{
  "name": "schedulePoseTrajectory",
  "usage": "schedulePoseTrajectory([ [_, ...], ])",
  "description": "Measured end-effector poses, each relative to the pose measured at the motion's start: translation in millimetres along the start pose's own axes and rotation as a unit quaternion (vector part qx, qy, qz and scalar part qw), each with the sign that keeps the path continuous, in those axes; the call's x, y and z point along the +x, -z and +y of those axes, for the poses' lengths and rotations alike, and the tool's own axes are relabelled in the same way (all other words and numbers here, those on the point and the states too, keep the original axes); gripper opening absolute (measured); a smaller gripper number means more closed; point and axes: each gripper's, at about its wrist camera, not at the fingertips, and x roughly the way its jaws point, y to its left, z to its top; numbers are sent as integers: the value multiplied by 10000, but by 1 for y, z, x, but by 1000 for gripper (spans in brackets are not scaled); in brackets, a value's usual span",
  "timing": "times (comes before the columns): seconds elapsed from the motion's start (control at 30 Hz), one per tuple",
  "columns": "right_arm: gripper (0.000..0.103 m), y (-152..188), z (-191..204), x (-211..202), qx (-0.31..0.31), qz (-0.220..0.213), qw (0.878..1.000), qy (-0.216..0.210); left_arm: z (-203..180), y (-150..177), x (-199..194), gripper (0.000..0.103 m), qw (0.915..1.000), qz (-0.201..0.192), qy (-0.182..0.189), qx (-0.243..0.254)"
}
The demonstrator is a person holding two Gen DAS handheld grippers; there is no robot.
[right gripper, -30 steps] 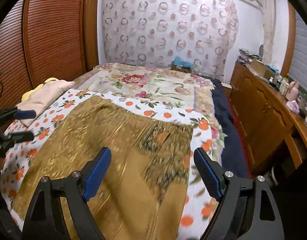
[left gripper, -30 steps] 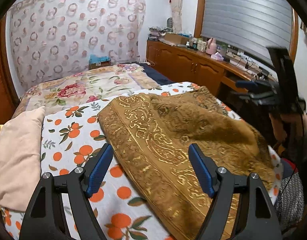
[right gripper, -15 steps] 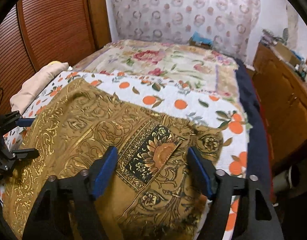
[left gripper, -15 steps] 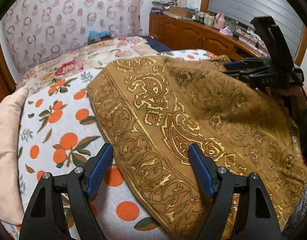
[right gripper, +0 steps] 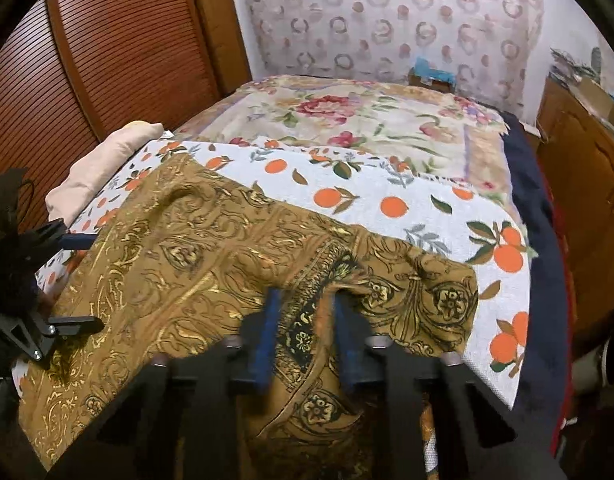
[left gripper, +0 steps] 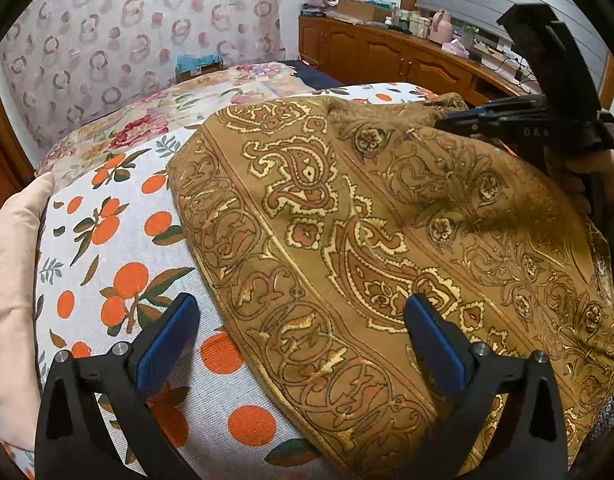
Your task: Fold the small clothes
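The left gripper's (left gripper: 301,344) blue-padded fingers (left gripper: 167,340) stand wide apart in the left wrist view, holding nothing; the edge of the brown paisley cloth (left gripper: 347,220) passes between them, the left pad over the orange-print sheet (left gripper: 107,248) and the right pad over the cloth. The cloth fills the frame from centre towards 3 and 5 o'clock. At 2 o'clock the right gripper (left gripper: 487,118) appears side-on with its fingers drawn close over the cloth's far edge. A beige pillow (left gripper: 11,260) lies at 9 o'clock.

In the right wrist view, the right gripper (right gripper: 307,336) has its fingers (right gripper: 267,336) nearly together, a raised fold of the cloth (right gripper: 187,260) pinched between the pads just below centre. The cloth spreads from there towards 8 o'clock, where the left gripper (right gripper: 83,280) shows, spread wide. A floral bedspread (right gripper: 347,120) lies at 12 o'clock.
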Motion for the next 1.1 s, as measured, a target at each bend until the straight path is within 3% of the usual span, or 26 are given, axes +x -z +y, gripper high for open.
schedulePoseTrajectory([
  [0.17, 4, -3, -3, -18, 46, -330, 9994, 136, 0, 0, 0, 103, 10000, 1, -2, 1],
  [0.27, 3, -11, -6, -45, 106, -800, 9960, 389, 0, 1, -1, 103, 10000, 0, 4, -2],
  [0.5, 3, -12, 8, -56, -38, -875, 9940, 658, 2, 0, -4, 102, 9999, 68, 66, 46],
  [0.63, 3, -12, 18, -77, -68, -1051, 9910, 827, 4, 5, -37, 102, 9992, -383, -9, -81],
  [0.7, 3, -11, 17, -91, -60, -1183, 9853, 1234, 6, 8, -53, 101, 9984, -553, 3, -135],
  [0.77, 4, -11, 18, -97, -226, -1239, 9711, 2028, 6, 11, -64, 102, 9978, -640, 19, -164],
  [0.8, 12, -11, 16, -96, -228, -1165, 9668, 2264, 6, 13, -66, 102, 9976, -663, 22, -175],
  [0.83, 32, -10, 11, -93, -134, -1009, 9680, 2295, 5, 16, -69, 102, 9975, -678, 31, -186],
  [0.9, 49, -4, 3, -89, 59, -813, 9740, 2116, 2, 20, -72, 102, 9973, -694, 74, -215],
  [1.03, 50, 16, 11, -93, 104, -759, 9753, 2070, -5, 29, -81, 101, 9968, -776, 122, -168],
  [1.1, 51, 43, 29, -102, 119, -724, 9800, 1850, -6, 33, -85, 102, 9963, -827, 134, -173],
])
